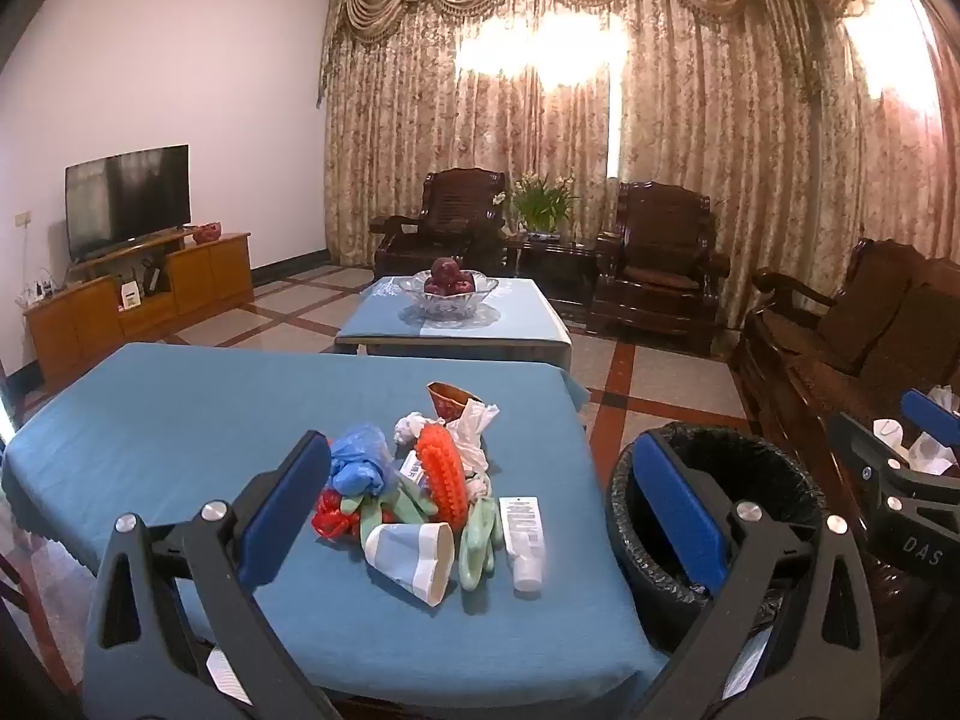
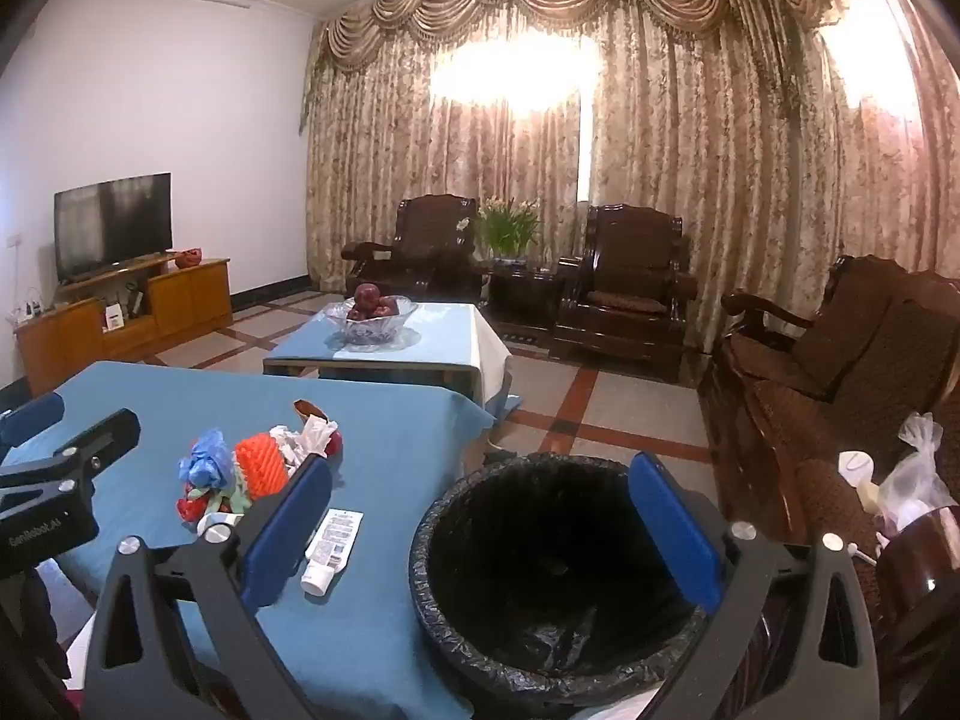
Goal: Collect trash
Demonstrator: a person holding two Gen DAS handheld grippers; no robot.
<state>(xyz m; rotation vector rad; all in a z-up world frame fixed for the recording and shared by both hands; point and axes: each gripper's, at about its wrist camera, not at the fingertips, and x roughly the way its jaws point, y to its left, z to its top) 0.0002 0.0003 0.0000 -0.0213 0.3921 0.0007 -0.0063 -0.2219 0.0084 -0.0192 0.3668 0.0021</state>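
A heap of trash lies on the blue-clothed table (image 1: 180,420): a blue plastic bag (image 1: 360,462), an orange foam net (image 1: 444,474), a tipped paper cup (image 1: 414,558), green gloves (image 1: 480,540), a white tube (image 1: 522,531) and crumpled white wrappers (image 1: 474,426). My left gripper (image 1: 483,447) hovers open in front of the heap, touching nothing. A round bin with a black liner (image 2: 540,570) stands beside the table's right edge. Above it my right gripper (image 2: 480,467) is open, with nothing held. The heap (image 2: 240,474) and the tube (image 2: 333,546) lie to its left.
Beyond stands a low table (image 1: 510,312) bearing a glass bowl of apples (image 1: 447,291). Dark wooden armchairs (image 1: 660,264) line the curtains. A sofa (image 2: 840,372) on the right holds a plastic bag (image 2: 918,468). A TV (image 1: 126,198) is at the left wall.
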